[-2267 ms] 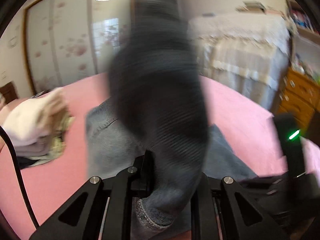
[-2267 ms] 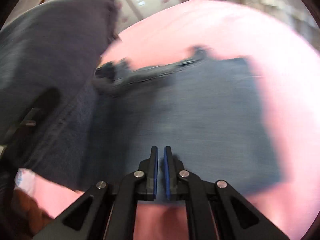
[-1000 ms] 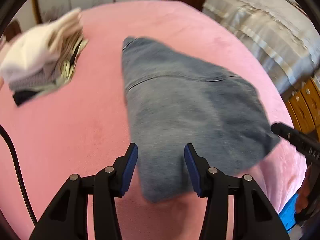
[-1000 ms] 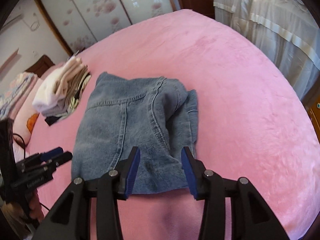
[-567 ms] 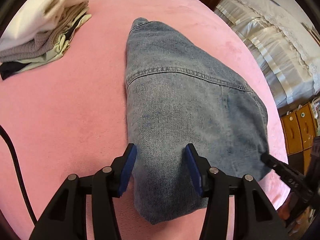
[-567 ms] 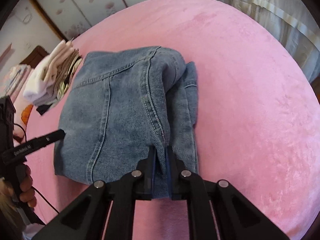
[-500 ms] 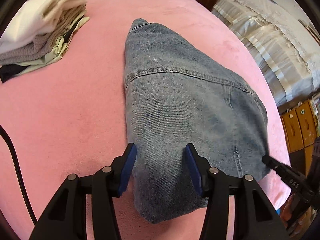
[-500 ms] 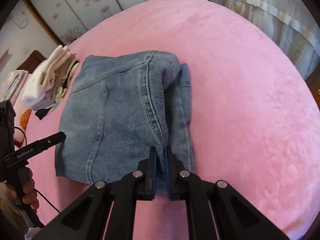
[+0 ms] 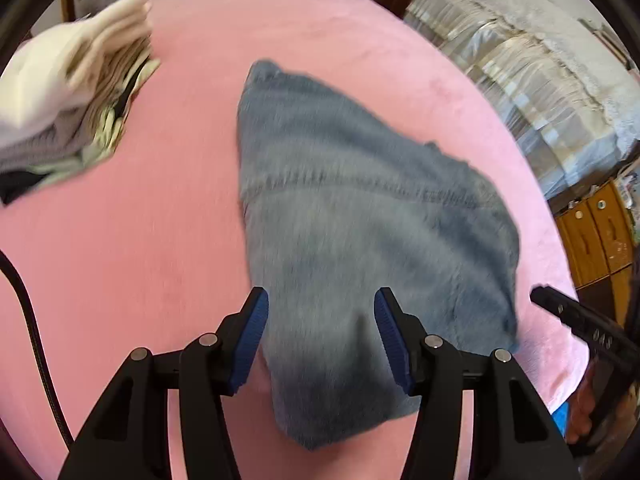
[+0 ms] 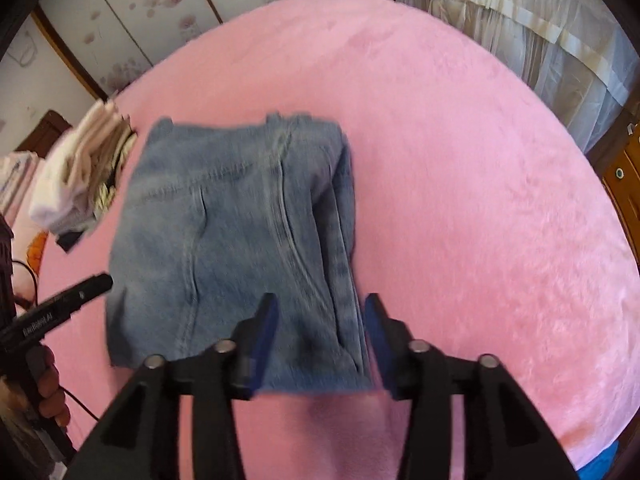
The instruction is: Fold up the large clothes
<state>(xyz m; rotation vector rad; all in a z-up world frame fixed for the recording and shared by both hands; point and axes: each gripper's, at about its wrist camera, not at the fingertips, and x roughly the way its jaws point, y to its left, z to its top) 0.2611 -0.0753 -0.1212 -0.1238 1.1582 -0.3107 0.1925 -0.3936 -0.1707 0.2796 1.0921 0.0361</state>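
A pair of blue jeans [image 9: 360, 216] [image 10: 232, 232] lies folded into a thick rectangle on the pink bed cover [image 9: 160, 200] [image 10: 460, 160]. My left gripper [image 9: 320, 316] hovers over the near left corner of the jeans, its jaws opening, pads apart from the cloth. My right gripper [image 10: 318, 320] stands over the near right edge, where the folded layers stack up; its jaws are opening too and nothing is pinched. Each gripper shows as a black finger at the edge of the other's view: the right [image 9: 580, 320], the left [image 10: 64, 304]. Both views are blurred by motion.
A pile of folded clothes [image 9: 68, 108] [image 10: 80, 172] sits at the far left of the bed. A lace-covered bed or sofa [image 9: 540, 80] and a wooden drawer chest [image 9: 596, 232] stand to the right. Sliding flowered wardrobe doors [image 10: 140, 12] are behind. A black cable [image 9: 28, 320] hangs at left.
My right gripper, shut on the jeans' near edge half a second ago, has let go and opened. The left gripper widened slightly and shifted over the jeans. The jeans lie flat where they were.
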